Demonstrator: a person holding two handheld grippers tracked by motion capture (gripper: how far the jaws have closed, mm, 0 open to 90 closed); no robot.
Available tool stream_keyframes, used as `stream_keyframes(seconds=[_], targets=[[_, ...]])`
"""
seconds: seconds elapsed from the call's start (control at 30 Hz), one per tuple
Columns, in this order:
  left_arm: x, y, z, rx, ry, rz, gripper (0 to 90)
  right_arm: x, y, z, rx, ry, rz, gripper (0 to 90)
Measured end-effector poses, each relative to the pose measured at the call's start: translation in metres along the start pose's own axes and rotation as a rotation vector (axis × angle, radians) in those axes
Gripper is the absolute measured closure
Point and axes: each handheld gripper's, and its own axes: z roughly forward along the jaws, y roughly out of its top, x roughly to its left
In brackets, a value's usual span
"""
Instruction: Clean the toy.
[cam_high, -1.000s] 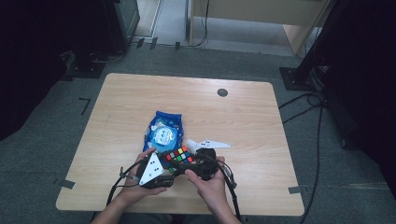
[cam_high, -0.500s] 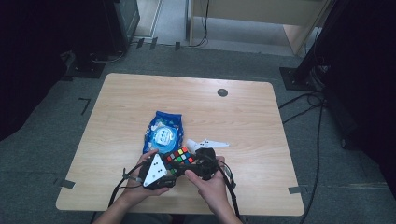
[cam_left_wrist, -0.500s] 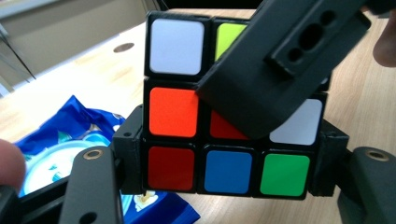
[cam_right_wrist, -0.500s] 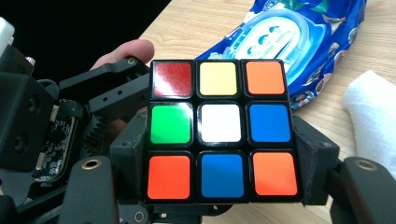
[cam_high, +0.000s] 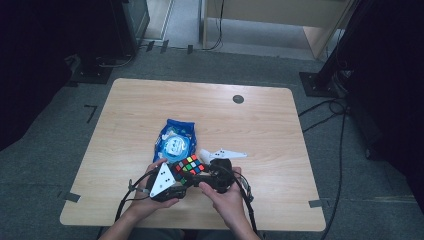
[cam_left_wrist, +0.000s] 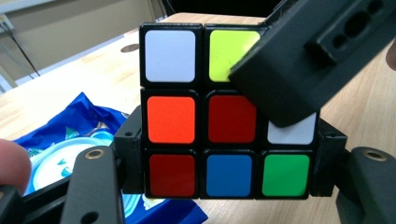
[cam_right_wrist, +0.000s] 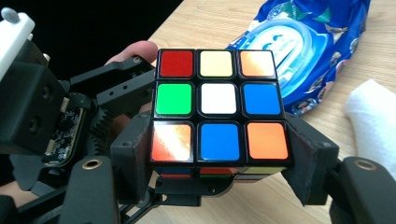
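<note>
Both grippers are closed on the puzzle cube (cam_high: 189, 165): the left gripper (cam_high: 176, 176) clamps its lower layer between the two black jaws, and the right gripper (cam_high: 204, 176) clamps another layer from the other side, so the cube hangs just above the wooden table (cam_high: 280, 130), near the front edge. I think the risk is a slip, because the cube is hard, glossy plastic with smooth stickers, and a twist with uneven pressure could jam the layers or drop it. Behind it lies a soft, crinkled blue wipes pack (cam_high: 176, 141), and beside that a white cloth (cam_high: 206, 155).
</note>
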Motion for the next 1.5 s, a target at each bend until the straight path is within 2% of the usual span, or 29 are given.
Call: stream_keyframes(seconds=[0.17, 0.3, 0.43, 0.57, 0.67, 0.73, 0.77, 0.83, 0.87, 0.93, 0.97, 1.07, 1.13, 1.17, 1.27, 1.37, 1.43, 1.5], targets=[[-0.001, 0.000, 0.000, 0.001, 0.015, 0.009, 33.4, 0.002, -0.001, 0.001, 0.007, 0.011, -0.011, 34.4], [0.000, 0.001, -0.003, -0.014, 0.020, 0.012, 33.6, 0.001, 0.000, 0.001, -0.003, 0.040, -0.005, 34.0], [0.007, 0.001, -0.007, -0.036, 0.018, -0.030, 33.7, -0.001, 0.002, -0.001, -0.017, 0.089, -0.016, 32.0], [0.023, -0.001, -0.013, -0.048, 0.049, -0.083, 33.7, -0.006, 0.004, -0.012, -0.090, 0.127, -0.002, 31.2], [0.033, -0.002, -0.019, -0.057, 0.072, -0.109, 33.7, -0.013, 0.007, -0.022, -0.169, 0.093, 0.021, 31.8], [0.036, -0.002, -0.021, -0.061, 0.082, -0.116, 33.7, -0.020, 0.006, -0.024, -0.196, 0.032, 0.046, 34.4], [0.037, -0.002, -0.021, -0.062, 0.085, -0.120, 33.8, -0.025, 0.005, -0.023, -0.190, -0.030, 0.038, 35.6], [0.037, -0.002, -0.021, -0.059, 0.083, -0.118, 33.7, -0.034, -0.001, -0.013, -0.159, -0.236, -0.031, 42.1], [0.036, -0.002, -0.021, -0.058, 0.082, -0.115, 33.7, -0.040, -0.006, -0.008, -0.137, -0.323, -0.062, 43.5], [0.034, -0.002, -0.021, -0.058, 0.076, -0.110, 33.7, -0.053, -0.015, 0.002, -0.090, -0.423, -0.094, 44.3], [0.034, -0.002, -0.020, -0.059, 0.074, -0.109, 33.7, -0.060, -0.018, 0.006, -0.067, -0.444, -0.091, 44.3], [0.033, -0.002, -0.019, -0.056, 0.068, -0.106, 33.7, -0.073, -0.023, 0.014, -0.016, -0.483, -0.086, 46.6], [0.033, -0.002, -0.019, -0.054, 0.066, -0.107, 33.7, -0.078, -0.026, 0.019, 0.025, -0.483, -0.099, 49.4], [0.032, -0.002, -0.019, -0.053, 0.066, -0.106, 33.7, -0.079, -0.027, 0.022, 0.047, -0.488, -0.110, 51.2], [0.032, -0.002, -0.019, -0.052, 0.063, -0.102, 33.7, -0.077, -0.030, 0.024, 0.057, -0.529, -0.167, 60.8], [0.032, -0.002, -0.019, -0.052, 0.062, -0.102, 33.7, -0.078, -0.029, 0.021, 0.060, -0.495, -0.176, 82.2], [0.032, -0.002, -0.019, -0.052, 0.062, -0.100, 33.7, -0.080, -0.028, 0.018, 0.043, -0.465, -0.164, 86.7], [0.032, -0.003, -0.019, -0.051, 0.058, -0.101, 33.7, -0.078, -0.025, 0.010, -0.009, -0.435, -0.167, 87.7]])
